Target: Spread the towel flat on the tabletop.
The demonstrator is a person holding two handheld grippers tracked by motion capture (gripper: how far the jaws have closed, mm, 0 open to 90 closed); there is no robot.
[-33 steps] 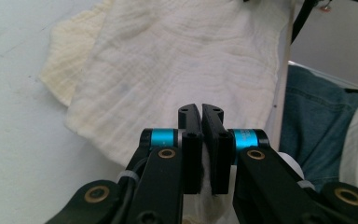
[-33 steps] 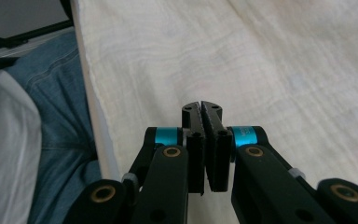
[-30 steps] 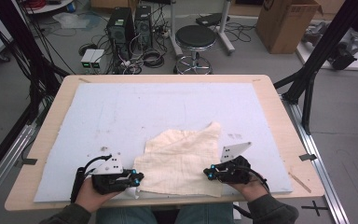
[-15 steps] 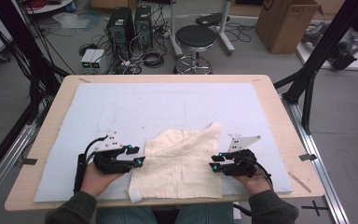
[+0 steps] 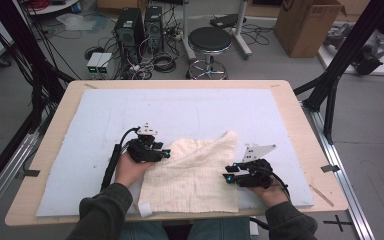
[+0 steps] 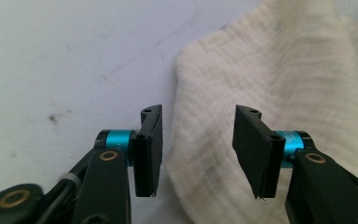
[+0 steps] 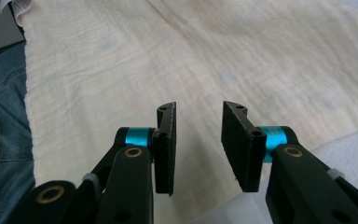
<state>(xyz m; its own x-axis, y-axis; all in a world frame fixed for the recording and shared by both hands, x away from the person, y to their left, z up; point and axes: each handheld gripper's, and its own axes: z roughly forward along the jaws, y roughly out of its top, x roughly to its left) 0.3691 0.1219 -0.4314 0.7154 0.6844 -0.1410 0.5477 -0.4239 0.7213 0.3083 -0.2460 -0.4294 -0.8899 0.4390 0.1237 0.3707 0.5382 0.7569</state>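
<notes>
1. High view: cream cloth [image 5: 195, 172] lies on the pale blue mat [image 5: 180, 115] at the near side of the bench [image 5: 300, 125], roughly centred btw. the two hands. Its near edge reaches the mat's front edge, w/ a small white tag [image 5: 145, 210] at the near-left corner; one corner peaks toward the far side. Left gripper [image 5: 162, 154] sits at the cloth's upper-left edge, tips pointing right, onto the fabric. Right gripper [image 5: 228, 176] sits at the cloth's right edge, tips pointing left, just at the hem. Both hands rest low on the mat, sleeves coming in from the bottom.

2. Left gripper view: jaws stand apart w/ a clear gap, having just been closing a little after a wider opening; nothing pinched. Cloth edge runs up under the gap: fabric lies below and btw. the jaws and under the right-hand one, while the left-hand one hangs over bare mat. Pads don't press the cloth.

3. Right gripper view: jaws apart, gap moderate, having just been opening; nothing clamped. Cloth spreads flat ahead of and beneath both jaws, reaching far beyond them. Bare mat shows at the lower right, so the gripper sits right at the cloth's edge. Blue jeans [image 7: 4, 116] show at the left, past the cloth's near hem.
</notes>
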